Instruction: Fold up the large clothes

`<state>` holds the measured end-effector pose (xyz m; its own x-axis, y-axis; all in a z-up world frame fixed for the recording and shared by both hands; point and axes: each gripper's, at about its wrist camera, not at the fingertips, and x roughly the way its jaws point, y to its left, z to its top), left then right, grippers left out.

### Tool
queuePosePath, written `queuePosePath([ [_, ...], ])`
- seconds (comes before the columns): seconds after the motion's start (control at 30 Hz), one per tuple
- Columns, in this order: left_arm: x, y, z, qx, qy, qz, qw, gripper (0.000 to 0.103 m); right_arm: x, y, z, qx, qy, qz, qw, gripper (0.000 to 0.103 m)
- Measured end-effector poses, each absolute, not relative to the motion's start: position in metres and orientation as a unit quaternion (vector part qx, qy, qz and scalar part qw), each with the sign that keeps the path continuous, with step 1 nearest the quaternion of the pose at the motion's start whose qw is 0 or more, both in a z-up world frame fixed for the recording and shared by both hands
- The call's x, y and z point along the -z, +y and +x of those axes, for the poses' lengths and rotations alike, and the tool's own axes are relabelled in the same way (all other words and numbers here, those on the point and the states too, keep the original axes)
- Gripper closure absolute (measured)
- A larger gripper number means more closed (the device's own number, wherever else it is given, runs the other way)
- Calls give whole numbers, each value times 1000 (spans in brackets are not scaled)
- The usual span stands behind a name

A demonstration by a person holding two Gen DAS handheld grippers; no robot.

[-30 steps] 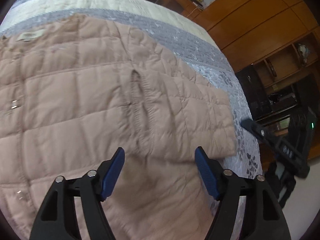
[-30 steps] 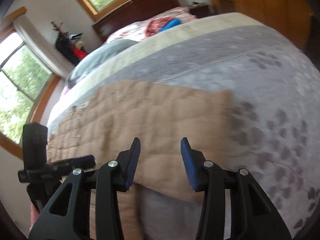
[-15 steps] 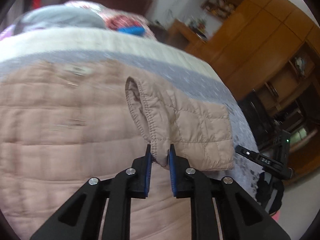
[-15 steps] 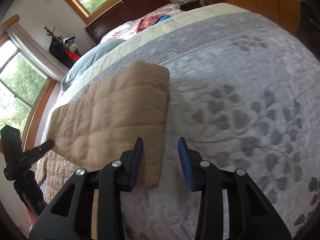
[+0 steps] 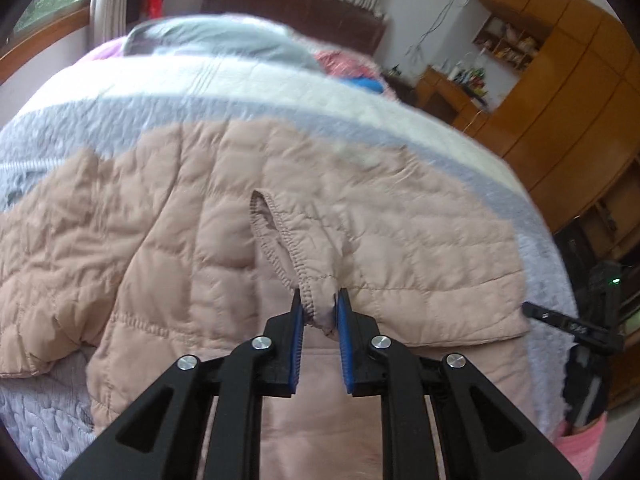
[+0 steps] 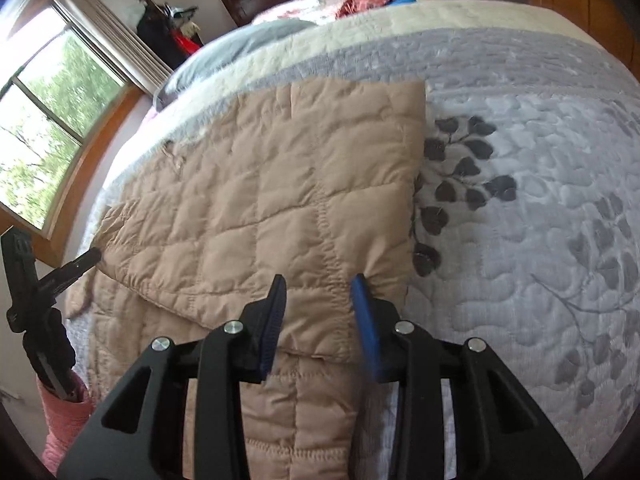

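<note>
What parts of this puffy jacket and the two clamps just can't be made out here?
- Left wrist view: the cuff tip is hidden between the left gripper pads; jacket hem cut off by the fingers.
- Right wrist view: whether the right gripper, just closing, pinches the jacket's edge is unclear.
- Left wrist view: the pillows are blurred.

Beige quilted jacket (image 5: 208,240) — spread on bed, sleeve folded over.

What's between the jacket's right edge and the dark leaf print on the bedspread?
Nothing: in the right wrist view the jacket edge meets the leaf print on the bedspread.
</note>
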<state>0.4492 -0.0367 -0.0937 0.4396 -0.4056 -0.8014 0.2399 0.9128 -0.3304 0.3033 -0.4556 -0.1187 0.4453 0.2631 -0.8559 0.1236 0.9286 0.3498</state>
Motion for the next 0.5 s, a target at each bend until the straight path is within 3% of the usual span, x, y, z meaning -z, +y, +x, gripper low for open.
queuePosePath([
  [0.2, 131, -38, 455, 182, 521, -79, 830, 82, 126, -445, 305, -25, 534, 148, 832, 74],
  [0.33, 109, -29, 447, 161, 518, -87, 836, 74, 102, -444, 299, -27, 519, 151, 841, 70],
  [0.5, 54, -28, 424, 137, 443, -68, 883, 65, 68, -426, 299, -58, 499, 155, 851, 70],
])
